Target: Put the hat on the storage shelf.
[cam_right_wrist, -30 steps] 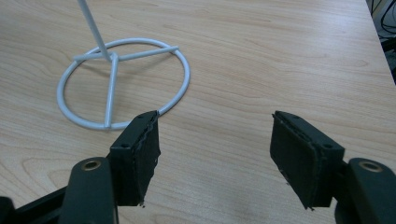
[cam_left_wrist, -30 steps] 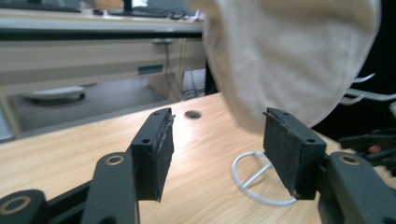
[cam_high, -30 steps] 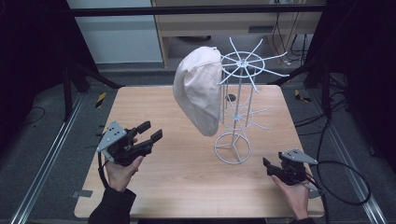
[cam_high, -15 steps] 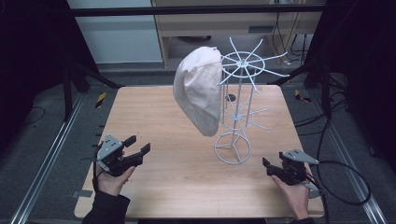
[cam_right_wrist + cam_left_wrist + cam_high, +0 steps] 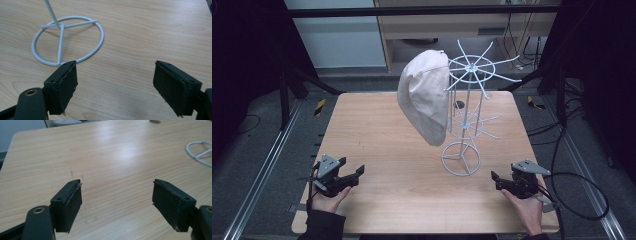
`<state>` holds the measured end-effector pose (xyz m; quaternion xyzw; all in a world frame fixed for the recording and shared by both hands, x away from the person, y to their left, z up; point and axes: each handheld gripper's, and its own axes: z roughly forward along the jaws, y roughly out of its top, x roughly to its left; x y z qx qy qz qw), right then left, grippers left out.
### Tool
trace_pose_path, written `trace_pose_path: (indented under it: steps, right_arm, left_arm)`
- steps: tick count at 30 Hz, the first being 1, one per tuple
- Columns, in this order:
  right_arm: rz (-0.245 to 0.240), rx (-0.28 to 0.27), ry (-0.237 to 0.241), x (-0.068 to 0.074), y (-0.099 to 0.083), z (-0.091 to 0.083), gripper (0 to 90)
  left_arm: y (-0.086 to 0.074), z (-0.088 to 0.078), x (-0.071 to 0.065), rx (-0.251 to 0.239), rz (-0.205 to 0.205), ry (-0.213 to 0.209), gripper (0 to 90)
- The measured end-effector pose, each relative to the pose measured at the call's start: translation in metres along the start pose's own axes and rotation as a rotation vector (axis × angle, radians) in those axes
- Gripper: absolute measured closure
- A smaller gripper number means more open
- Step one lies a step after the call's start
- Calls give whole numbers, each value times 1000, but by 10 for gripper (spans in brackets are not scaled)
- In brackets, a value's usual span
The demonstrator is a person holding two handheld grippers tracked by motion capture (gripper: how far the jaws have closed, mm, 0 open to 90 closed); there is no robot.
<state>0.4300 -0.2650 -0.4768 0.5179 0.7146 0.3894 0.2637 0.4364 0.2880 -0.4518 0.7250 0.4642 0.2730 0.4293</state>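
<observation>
Dark curtains and black frame rails ring a light wooden table (image 5: 377,125), with grey carpet and metal floor tracks to either side and a pale cabinet at the back. On the table's right-centre stands a white wire hat rack (image 5: 464,125), its ring base (image 5: 460,158) flat on the wood, a slim post rising to two tiers of radiating wire spokes. A cream cap (image 5: 424,95) hangs from the rack's upper tier on its left side, drooping down past the lower spokes and clear of the tabletop.

At the near left corner, a person's left hand (image 5: 328,200) holds the left gripper (image 5: 352,176) low over the wood, well apart from the rack. Seen along its own length, its jaws stand wide apart with nothing but bare wood grain between them, and a curve of the ring base shows far off to the right. At the near right edge, the right hand (image 5: 524,210) holds the right gripper (image 5: 495,181), pointed toward the rack's base and near it but not touching. Its jaws are likewise spread wide and empty, one pad (image 5: 63,86) just short of the white ring (image 5: 67,40). A black cable (image 5: 582,200) loops from the right gripper off the table's edge.
</observation>
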Motion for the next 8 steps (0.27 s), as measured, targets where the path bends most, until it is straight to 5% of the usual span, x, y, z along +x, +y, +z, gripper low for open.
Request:
trace_pose_path:
  steps: [8]
  right_arm:
    - [7,9,5,-1,0,1,165]
  left_arm:
    - [-16,2,17,54,-1,49,198]
